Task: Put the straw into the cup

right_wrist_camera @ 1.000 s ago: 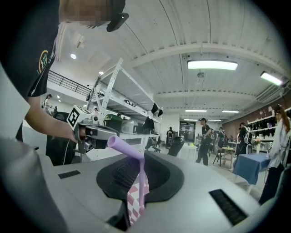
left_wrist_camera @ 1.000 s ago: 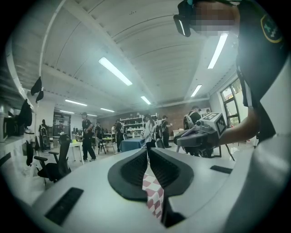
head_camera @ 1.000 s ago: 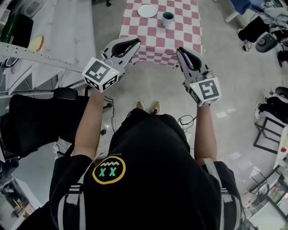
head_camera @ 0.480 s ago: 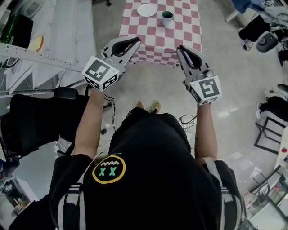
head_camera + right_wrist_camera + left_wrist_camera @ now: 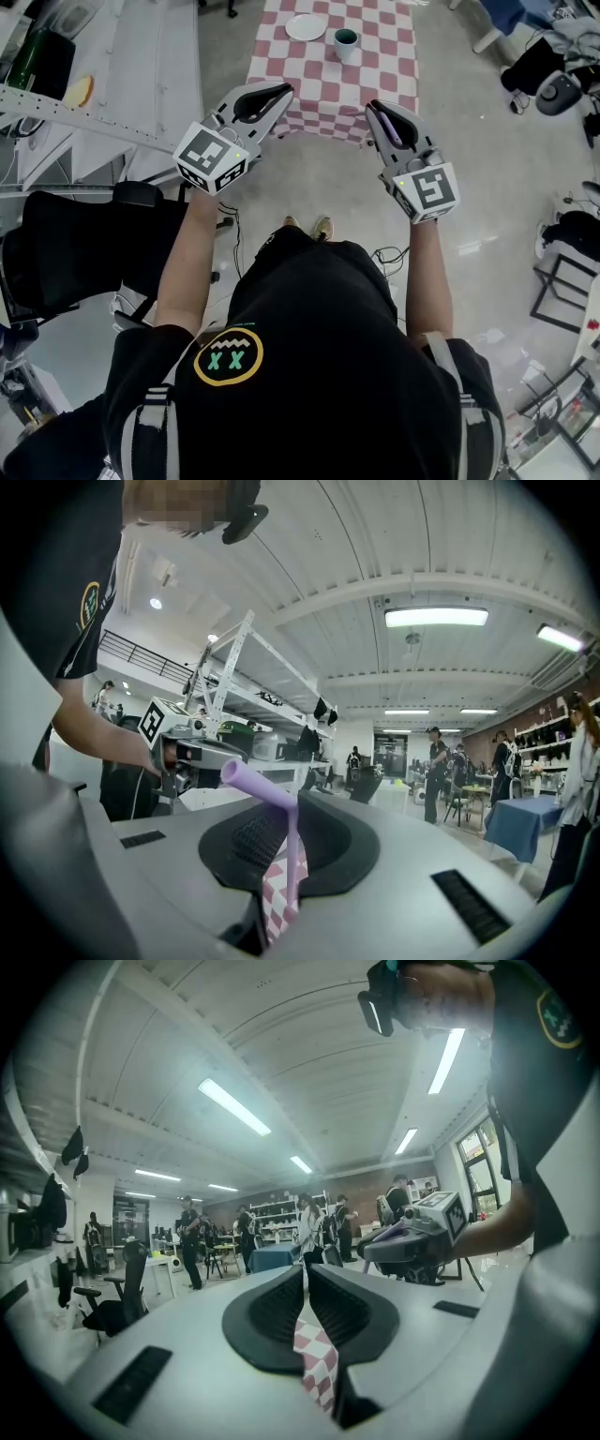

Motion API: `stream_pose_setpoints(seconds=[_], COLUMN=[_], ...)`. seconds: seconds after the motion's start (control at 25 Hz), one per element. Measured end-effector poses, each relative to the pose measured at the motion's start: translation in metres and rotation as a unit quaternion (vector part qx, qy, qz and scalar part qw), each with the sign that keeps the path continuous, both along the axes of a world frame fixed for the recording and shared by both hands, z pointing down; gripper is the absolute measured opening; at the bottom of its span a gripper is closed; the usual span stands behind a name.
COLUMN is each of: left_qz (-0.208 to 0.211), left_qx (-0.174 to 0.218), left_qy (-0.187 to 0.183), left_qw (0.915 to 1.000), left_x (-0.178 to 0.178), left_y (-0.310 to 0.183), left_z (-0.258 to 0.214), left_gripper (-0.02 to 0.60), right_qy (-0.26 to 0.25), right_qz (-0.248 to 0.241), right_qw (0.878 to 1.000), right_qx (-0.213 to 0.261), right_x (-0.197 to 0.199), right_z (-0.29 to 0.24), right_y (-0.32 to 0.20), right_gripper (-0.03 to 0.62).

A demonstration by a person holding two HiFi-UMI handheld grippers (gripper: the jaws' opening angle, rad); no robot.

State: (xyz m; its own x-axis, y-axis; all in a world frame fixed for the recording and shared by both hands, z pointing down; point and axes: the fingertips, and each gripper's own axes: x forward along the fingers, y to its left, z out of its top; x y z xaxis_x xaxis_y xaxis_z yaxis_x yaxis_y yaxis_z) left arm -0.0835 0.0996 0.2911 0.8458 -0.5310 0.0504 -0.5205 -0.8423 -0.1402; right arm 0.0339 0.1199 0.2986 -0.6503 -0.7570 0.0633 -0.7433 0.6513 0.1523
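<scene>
Nearest to us, both arms are raised in front of the chest and the two tools point forward. We take this for a carrying posture, since we stand on the floor short of the table and nothing is within reach yet. The right gripper (image 5: 287,810) has its jaws closed on the straw (image 5: 255,783), a lilac bendy one. The long part is pinched upright between the pads and the short bent end leans over to the left, clear of the jaws. Held that way, we judge, the free end can be lowered in first. The left gripper (image 5: 306,1281) has its jaws drawn together with only a thin slit between them. Nothing sits in that slit; only the checked cloth shows through it. This gripper looks to be kept ready to steady things later. Farther on stands the table (image 5: 375,77) under its red-and-white cloth. At its far end the cup (image 5: 346,42) stands upright with its mouth open, just beside a white plate (image 5: 307,25), and well apart from the straw.
</scene>
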Motion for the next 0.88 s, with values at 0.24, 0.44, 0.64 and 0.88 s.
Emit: stream_pose_setpoints(seconds=[0.24,0.44,0.64,0.88], left_qz=[-0.01,-0.01,-0.008,-0.004], left_qx=[0.003,0.006,0.012,0.014], left_qy=[-0.003,-0.005,-0.006,-0.005], left_qw=[0.9999,0.9999,0.9999,0.9999], left_x=[0.016,0.026,0.033,0.039], left_y=[0.012,0.023,0.029,0.025], left_z=[0.0,-0.001,-0.005,-0.007], left_gripper=[0.035,0.035,0.035,0.035], right_qy=[0.002,-0.014,-0.016,-0.013], right_qz=[-0.011,-0.01,-0.01,-0.007], right_qw=[1.0,1.0,1.0,1.0], right_qx=[0.003,0.006,0.012,0.013], right_x=[0.017,0.026,0.029,0.035], right_z=[0.002,-0.001,-0.005,-0.005], right_y=[0.01,0.016,0.021,0.018], right_gripper=[0.051,0.051,0.051,0.052])
